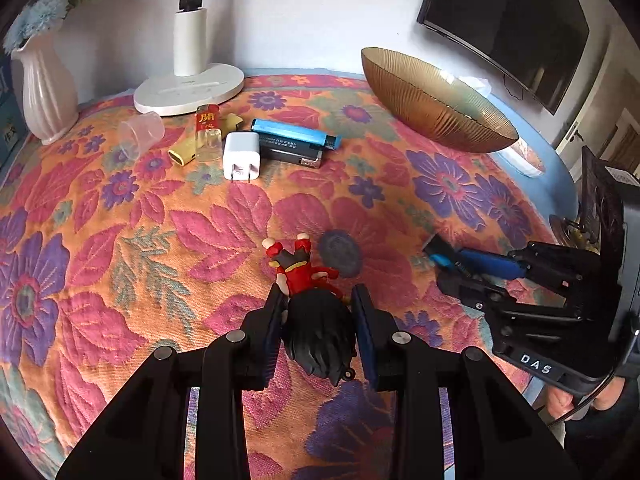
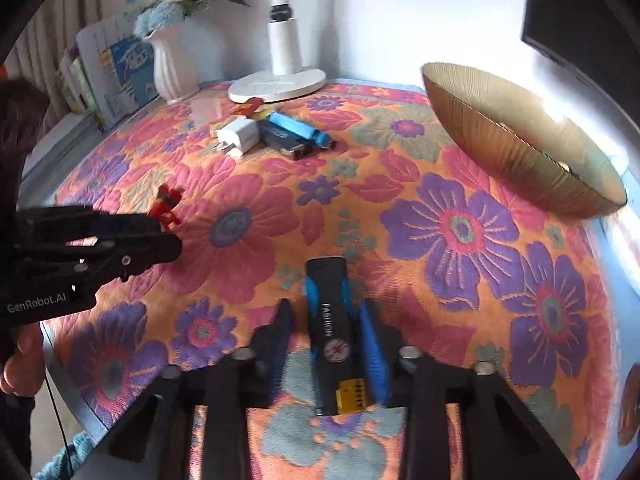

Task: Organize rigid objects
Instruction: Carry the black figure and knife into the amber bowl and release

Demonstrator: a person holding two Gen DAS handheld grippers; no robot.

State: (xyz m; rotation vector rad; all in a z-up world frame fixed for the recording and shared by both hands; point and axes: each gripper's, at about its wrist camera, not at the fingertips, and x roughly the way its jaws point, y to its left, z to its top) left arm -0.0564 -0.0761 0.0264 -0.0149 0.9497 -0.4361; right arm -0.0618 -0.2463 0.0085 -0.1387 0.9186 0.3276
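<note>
the left gripper (image 1: 318,300) is clamped on the black-haired head of a small red figurine (image 1: 308,280), whose legs stick out ahead of the fingertips over the flowered tablecloth (image 1: 120,240). the right gripper (image 2: 326,312) pinches a black-and-blue lighter (image 2: 330,328) marked "fashion", which lies lengthwise between the fingers with its nose reaching past the tips; from the left wrist view this gripper sits off to the right, near the table's blue edge (image 1: 560,168). between the two grippers and the far row of things lies a wide stretch of bare cloth. that row sits close to the back wall: a clear plastic cup (image 1: 140,136) on its side, a red-labelled lighter (image 1: 208,132), a yellow lighter (image 1: 182,156), a white charger plug (image 1: 242,156), a dark grey lighter (image 1: 292,154) and a light blue lighter (image 1: 296,134), all bunched and touching or nearly so. behind them stands the white lamp base (image 1: 188,88), and a white vase (image 1: 48,92) with blue flowers is at the far left corner. the gold ribbed bowl (image 1: 436,100) rests at the far right, its rim close to the table edge, with open cloth in front of it.
</note>
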